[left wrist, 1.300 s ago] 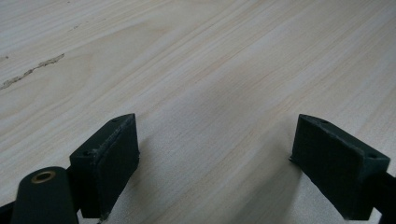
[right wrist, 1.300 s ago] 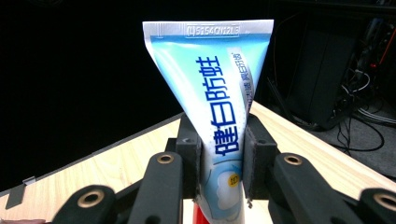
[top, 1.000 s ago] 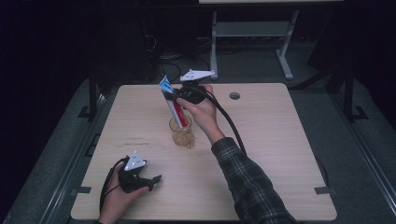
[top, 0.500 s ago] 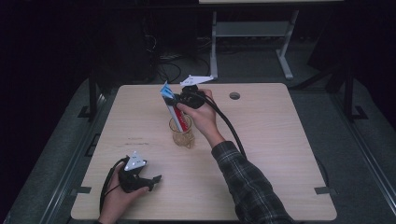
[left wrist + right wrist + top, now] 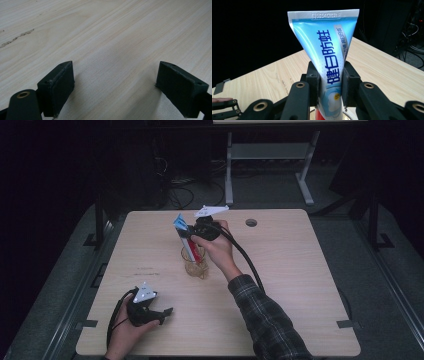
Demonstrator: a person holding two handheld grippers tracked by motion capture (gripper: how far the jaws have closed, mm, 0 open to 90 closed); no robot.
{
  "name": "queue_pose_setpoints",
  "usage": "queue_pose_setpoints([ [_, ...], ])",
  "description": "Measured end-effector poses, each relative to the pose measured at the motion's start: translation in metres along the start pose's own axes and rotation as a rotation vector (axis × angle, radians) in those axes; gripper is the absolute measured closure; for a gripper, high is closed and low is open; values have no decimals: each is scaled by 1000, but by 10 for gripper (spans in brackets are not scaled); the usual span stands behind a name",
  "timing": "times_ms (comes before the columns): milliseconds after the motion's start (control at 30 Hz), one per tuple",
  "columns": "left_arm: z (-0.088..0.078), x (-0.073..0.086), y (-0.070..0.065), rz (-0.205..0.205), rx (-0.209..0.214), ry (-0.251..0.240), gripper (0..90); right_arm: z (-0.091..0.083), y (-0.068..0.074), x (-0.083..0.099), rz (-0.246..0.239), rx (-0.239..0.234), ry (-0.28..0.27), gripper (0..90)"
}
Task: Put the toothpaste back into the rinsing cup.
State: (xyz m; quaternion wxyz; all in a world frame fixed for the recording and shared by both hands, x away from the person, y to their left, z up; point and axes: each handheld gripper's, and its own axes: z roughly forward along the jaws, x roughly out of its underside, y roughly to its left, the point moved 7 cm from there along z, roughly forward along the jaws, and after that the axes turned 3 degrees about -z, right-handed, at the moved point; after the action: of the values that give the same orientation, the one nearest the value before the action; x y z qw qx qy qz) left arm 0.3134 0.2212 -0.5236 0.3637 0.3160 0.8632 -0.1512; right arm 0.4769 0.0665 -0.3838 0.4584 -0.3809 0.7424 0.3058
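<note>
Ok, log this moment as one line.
right tool: shut on tube | tube: bottom end in glass | left tool: open, by table

toothpaste tube clamped upright, hand-held gripper

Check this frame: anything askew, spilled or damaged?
Nothing spilled or damaged. The tube leans rather than standing upright, its capped end down in the glass, crimped end up. The right gripper is shut on it mid-body. The left gripper rests open on the table, holding nothing.
</note>
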Motion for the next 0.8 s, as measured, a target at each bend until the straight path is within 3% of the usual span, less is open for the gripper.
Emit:
queue_pose_setpoints([
  [800, 0, 0, 0, 0, -1, 0, 137, 3, -1, 22, 2, 6, 46, 707],
])
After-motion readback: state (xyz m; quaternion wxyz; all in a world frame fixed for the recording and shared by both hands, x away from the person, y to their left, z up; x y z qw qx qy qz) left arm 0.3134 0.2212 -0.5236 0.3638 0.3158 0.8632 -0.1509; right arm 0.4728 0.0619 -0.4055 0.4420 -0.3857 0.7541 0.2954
